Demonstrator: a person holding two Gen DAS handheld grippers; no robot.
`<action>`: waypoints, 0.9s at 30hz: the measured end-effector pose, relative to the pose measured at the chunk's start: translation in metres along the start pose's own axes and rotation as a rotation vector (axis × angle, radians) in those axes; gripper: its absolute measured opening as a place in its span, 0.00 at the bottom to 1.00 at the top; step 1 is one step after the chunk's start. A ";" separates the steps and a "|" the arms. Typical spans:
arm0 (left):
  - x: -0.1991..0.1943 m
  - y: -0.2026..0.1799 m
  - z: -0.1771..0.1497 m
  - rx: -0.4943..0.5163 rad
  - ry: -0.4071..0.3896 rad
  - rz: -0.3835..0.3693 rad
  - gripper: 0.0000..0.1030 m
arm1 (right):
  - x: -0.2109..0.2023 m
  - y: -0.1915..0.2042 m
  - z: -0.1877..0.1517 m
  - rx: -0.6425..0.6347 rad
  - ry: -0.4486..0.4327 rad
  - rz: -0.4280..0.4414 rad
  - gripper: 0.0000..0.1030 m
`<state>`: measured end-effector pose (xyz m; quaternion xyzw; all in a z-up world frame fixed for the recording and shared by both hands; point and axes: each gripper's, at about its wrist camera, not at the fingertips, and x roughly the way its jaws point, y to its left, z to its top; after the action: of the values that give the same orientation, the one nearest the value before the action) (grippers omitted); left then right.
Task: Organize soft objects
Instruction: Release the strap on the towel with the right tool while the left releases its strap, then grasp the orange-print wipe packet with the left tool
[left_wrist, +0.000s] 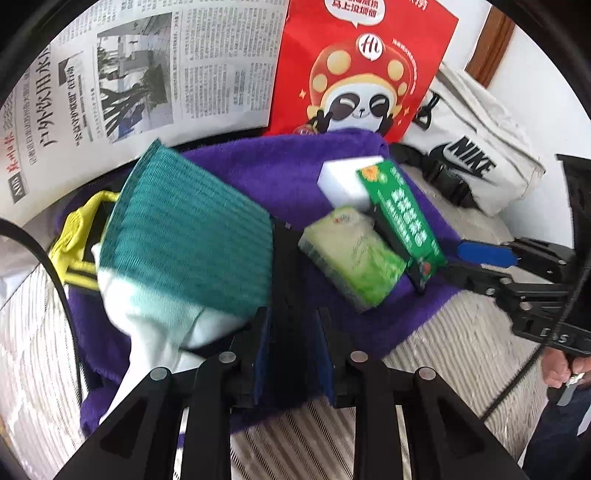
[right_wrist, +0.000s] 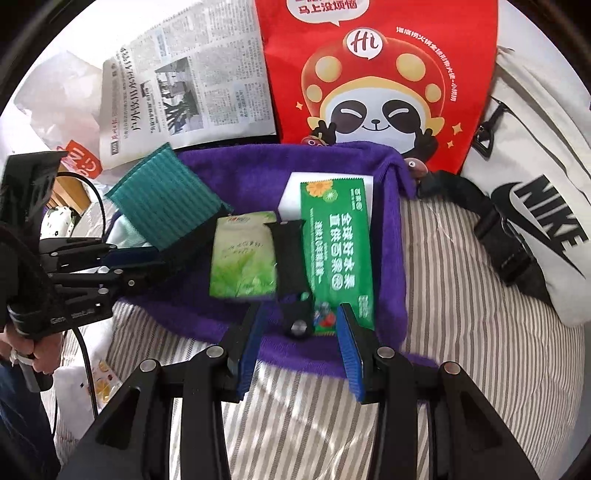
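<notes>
A purple towel (left_wrist: 258, 177) (right_wrist: 332, 166) lies on the striped bed. On it lie a green tissue pack (left_wrist: 351, 254) (right_wrist: 243, 254), a white sponge (left_wrist: 343, 177) (right_wrist: 291, 192), a green sachet (left_wrist: 402, 218) (right_wrist: 336, 243) and a black strap (right_wrist: 290, 254). My left gripper (left_wrist: 291, 350) (right_wrist: 162, 254) is shut on a black strap end, beside a teal ribbed cloth (left_wrist: 192, 236) (right_wrist: 162, 203) and white cloth (left_wrist: 147, 325). My right gripper (right_wrist: 299, 332) (left_wrist: 458, 258) is open around the strap's buckle end and the sachet's near end.
A newspaper (left_wrist: 129, 74) (right_wrist: 192, 85), a red panda bag (left_wrist: 365, 66) (right_wrist: 376, 74) and a white Nike bag (left_wrist: 476, 155) (right_wrist: 535, 192) stand behind the towel. A yellow item (left_wrist: 77, 232) lies at the left. The striped bedding (right_wrist: 461, 295) spreads in front.
</notes>
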<state>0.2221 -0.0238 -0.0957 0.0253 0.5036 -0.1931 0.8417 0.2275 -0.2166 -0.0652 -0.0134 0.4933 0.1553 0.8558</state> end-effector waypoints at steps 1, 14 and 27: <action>-0.002 -0.001 -0.003 0.005 0.004 0.019 0.23 | -0.002 0.002 -0.003 0.003 -0.002 0.002 0.39; -0.061 0.003 -0.066 -0.011 -0.024 0.087 0.41 | -0.039 0.036 -0.049 0.013 -0.032 0.033 0.39; -0.058 -0.023 -0.142 0.046 0.023 0.133 0.44 | -0.045 0.052 -0.083 0.018 -0.008 0.065 0.40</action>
<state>0.0711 0.0060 -0.1123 0.0803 0.5059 -0.1481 0.8460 0.1223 -0.1927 -0.0626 0.0111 0.4912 0.1788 0.8524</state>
